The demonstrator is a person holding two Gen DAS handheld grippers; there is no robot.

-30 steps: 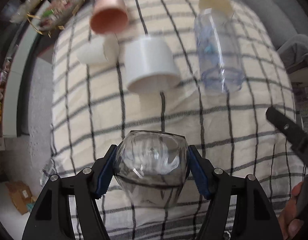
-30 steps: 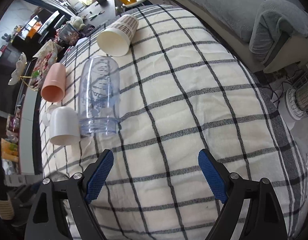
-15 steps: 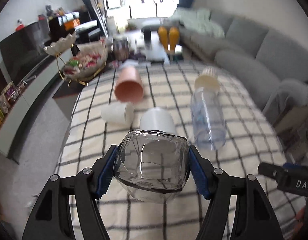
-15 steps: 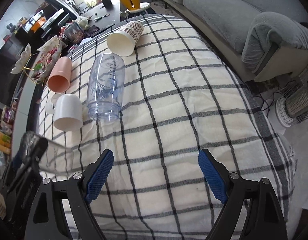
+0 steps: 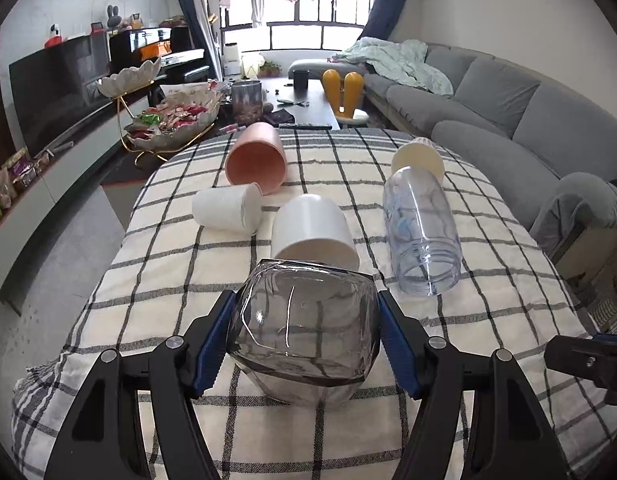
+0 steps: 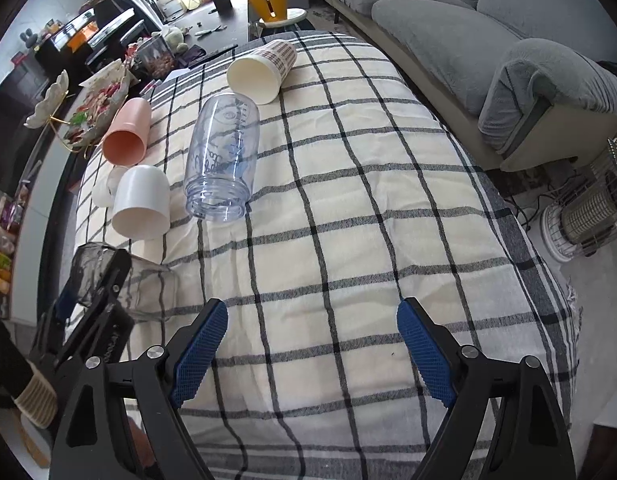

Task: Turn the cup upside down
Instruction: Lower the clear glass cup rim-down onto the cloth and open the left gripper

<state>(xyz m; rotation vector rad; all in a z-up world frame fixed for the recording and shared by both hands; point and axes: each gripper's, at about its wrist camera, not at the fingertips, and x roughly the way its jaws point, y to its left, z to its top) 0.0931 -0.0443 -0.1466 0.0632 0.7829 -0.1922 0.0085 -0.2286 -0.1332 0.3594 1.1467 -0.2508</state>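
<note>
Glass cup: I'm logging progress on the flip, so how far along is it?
Done: the left gripper is shut on the glass cup. In hand: the right wrist view shows the cup tilted low over the checked cloth, whether touching is unclear. Left: set it rim-down and release. The right gripper is open and empty.

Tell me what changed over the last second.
The left hand-held gripper, shut on the clear glass cup throughout, tilted from looking down at the checked cloth to looking level across it. The right hand-held gripper stayed open and empty. The lying cups kept their places.
</note>
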